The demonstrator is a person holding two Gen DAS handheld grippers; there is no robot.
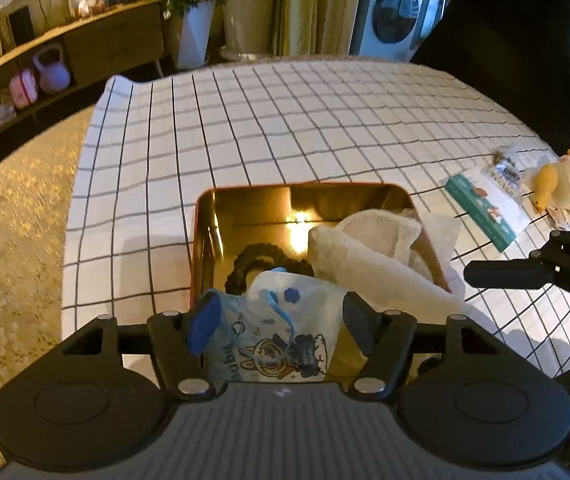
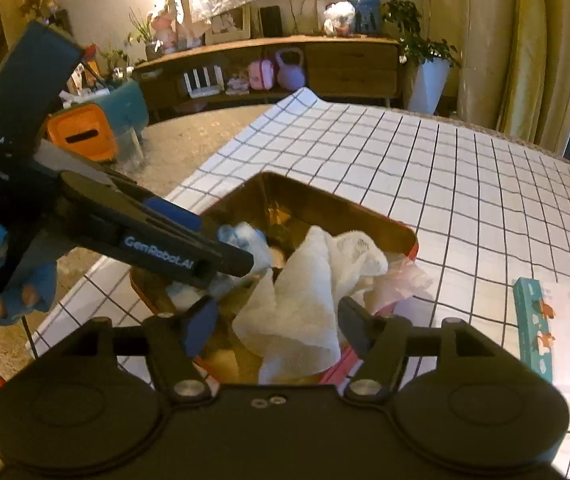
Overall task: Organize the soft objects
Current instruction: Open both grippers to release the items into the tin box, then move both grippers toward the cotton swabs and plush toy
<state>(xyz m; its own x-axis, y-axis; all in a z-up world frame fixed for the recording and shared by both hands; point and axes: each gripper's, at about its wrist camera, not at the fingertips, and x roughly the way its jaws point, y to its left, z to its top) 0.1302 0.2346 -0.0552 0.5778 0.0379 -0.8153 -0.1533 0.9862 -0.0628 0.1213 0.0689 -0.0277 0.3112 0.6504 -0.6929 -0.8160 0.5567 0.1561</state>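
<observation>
Two grippers hang spread and empty over the gold-lined square tin (image 1: 245, 216): left gripper (image 1: 277, 320) above the printed translucent pouch (image 1: 285, 320), right gripper (image 2: 277, 324) above the white gauze cloth (image 2: 309, 304). Farther off, to the right and nearer the right gripper, lies the yellow plush duck (image 1: 561, 188) outside the tin.
</observation>
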